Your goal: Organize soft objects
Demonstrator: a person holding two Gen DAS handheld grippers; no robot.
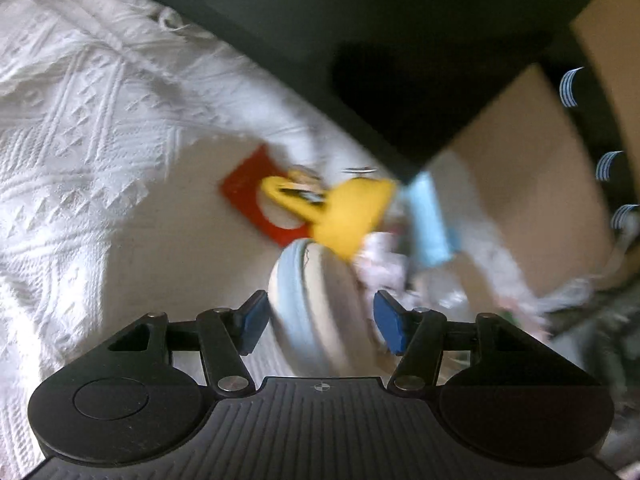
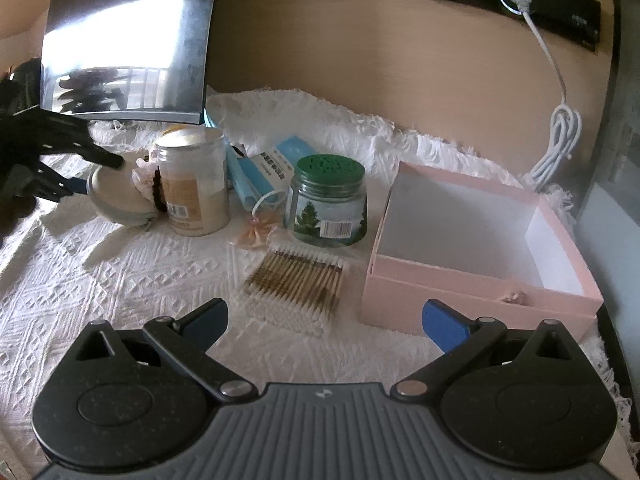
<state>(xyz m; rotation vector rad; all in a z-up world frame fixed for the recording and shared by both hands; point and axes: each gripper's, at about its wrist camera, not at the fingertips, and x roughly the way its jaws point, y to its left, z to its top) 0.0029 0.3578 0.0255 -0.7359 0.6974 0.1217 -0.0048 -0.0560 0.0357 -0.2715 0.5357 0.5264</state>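
A round cream pouch (image 1: 316,312) with a pale blue rim lies on the white knitted cloth (image 1: 80,120). My left gripper (image 1: 322,324) stands open around it, one blue pad on each side, and neither pad visibly presses on it. The right wrist view shows the same pouch (image 2: 116,200) at far left with the left gripper (image 2: 100,176) straddling it. My right gripper (image 2: 324,316) is open and empty above the cloth, just short of a bundle of cotton swabs (image 2: 296,280). A pink scrunchie (image 2: 144,178) and a small pink bow (image 2: 256,234) lie near the jars.
An open pink box (image 2: 460,292) with a white, empty inside sits at right. A beige-filled jar (image 2: 194,188), a green-lidded jar (image 2: 326,208), blue mask packets (image 2: 264,168) and a dark panel (image 2: 124,52) crowd the back. A yellow item (image 1: 348,216) lies on a red card (image 1: 248,188).
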